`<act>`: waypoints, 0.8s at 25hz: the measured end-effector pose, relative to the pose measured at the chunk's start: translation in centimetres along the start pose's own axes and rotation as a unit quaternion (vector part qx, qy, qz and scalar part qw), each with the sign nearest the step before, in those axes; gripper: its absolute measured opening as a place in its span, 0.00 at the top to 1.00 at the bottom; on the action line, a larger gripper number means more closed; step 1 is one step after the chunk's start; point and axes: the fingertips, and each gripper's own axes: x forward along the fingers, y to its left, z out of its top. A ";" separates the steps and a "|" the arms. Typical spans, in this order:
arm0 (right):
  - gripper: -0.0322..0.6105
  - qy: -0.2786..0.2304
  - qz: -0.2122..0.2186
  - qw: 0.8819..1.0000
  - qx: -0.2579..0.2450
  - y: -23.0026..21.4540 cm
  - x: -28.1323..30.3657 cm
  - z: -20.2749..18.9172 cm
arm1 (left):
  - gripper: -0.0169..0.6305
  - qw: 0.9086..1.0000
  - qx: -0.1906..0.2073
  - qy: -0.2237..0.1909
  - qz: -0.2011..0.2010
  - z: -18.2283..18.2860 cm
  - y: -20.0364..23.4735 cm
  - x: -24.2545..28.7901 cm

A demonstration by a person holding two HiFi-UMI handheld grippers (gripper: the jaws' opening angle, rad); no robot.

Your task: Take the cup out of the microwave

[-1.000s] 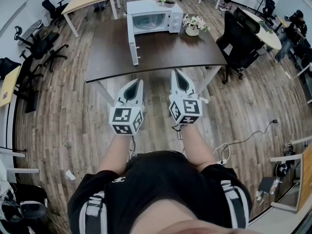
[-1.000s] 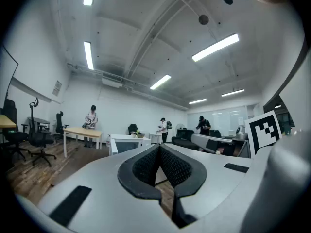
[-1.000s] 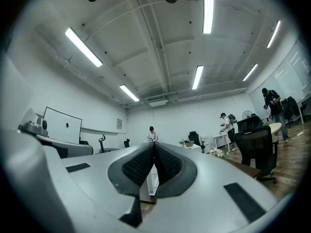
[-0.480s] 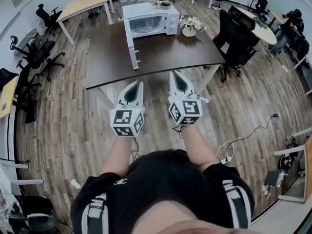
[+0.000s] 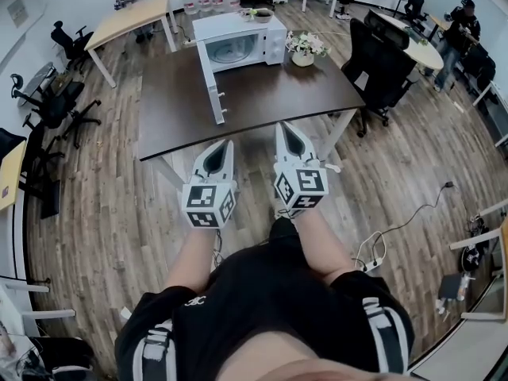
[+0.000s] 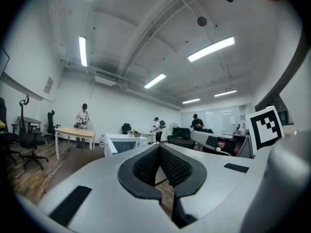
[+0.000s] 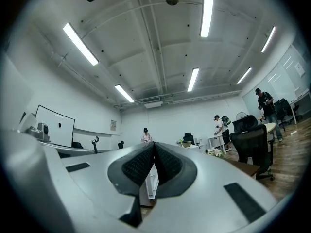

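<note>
The white microwave (image 5: 236,40) stands at the far side of the dark brown table (image 5: 270,94), its door (image 5: 212,94) swung open toward me. Inside I make out only the round turntable; no cup shows. My left gripper (image 5: 227,144) and right gripper (image 5: 286,126) hang side by side just short of the table's front edge, both shut with nothing between the pads. The left gripper view has its closed jaws (image 6: 159,147) aimed at the distant microwave (image 6: 127,141). In the right gripper view the closed jaws (image 7: 154,144) cover most of the microwave door (image 7: 151,181).
A pot of flowers (image 5: 302,46) sits on the table right of the microwave. A black office chair (image 5: 381,62) stands at the table's right end. A light wooden table (image 5: 127,18) and more chairs lie at the left. Cables (image 5: 373,248) trail on the floor at the right.
Both grippers have come a little nearer the table's front edge, still shut and side by side. The head view has tilted, so the table sits lower in the picture.
</note>
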 end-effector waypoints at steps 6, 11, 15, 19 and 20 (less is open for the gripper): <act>0.95 -0.013 -0.008 1.000 0.000 -2.3 4.3 -1.0 | 0.97 1.000 0.015 -0.003 0.001 -0.5 1.9 4.0; 0.95 -0.015 0.004 1.000 0.005 -5.8 10.8 -2.3 | 0.97 1.000 0.016 -0.004 0.013 -0.6 4.2 10.9; 0.95 -0.003 0.016 1.000 0.013 -10.0 18.3 -3.9 | 0.97 1.000 0.012 0.002 0.026 -0.6 6.7 19.0; 0.95 0.008 0.031 0.999 0.021 -14.5 26.3 -4.8 | 0.97 0.999 0.012 0.004 0.042 0.5 9.2 27.5; 0.95 0.009 0.037 0.999 0.023 -15.6 28.4 -4.9 | 0.97 0.999 0.013 0.005 0.046 0.8 9.8 29.7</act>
